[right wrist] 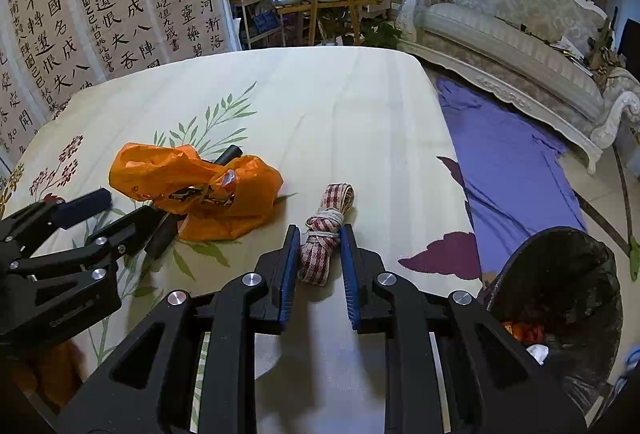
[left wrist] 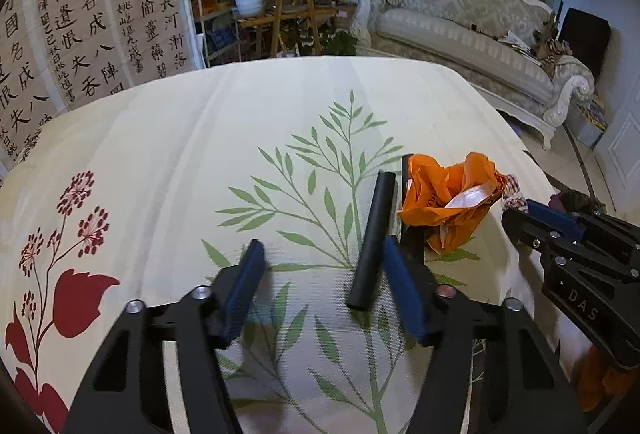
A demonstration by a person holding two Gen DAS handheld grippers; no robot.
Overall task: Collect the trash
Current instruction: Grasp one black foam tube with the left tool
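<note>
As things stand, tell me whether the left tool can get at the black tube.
Probably yes. The black tube lies bare on the tablecloth just inside the left tool, near its right finger. Only the orange bag crowds its far side.

The left tongs (left wrist: 320, 266) hang over a bench (left wrist: 160, 154) covered with a cream cloth printed with green leaf sprays and red flowers. Their blue pads (left wrist: 244, 290) stand apart, and a black tube (left wrist: 372, 238) lies on the cloth just inside the right-hand pad, not pressed from both sides. Just beyond the tube sits a crumpled orange plastic bag (left wrist: 444, 198) with white paper showing in it. The right tongs (left wrist: 532, 214) reach in from the right edge, near the bag.
</note>
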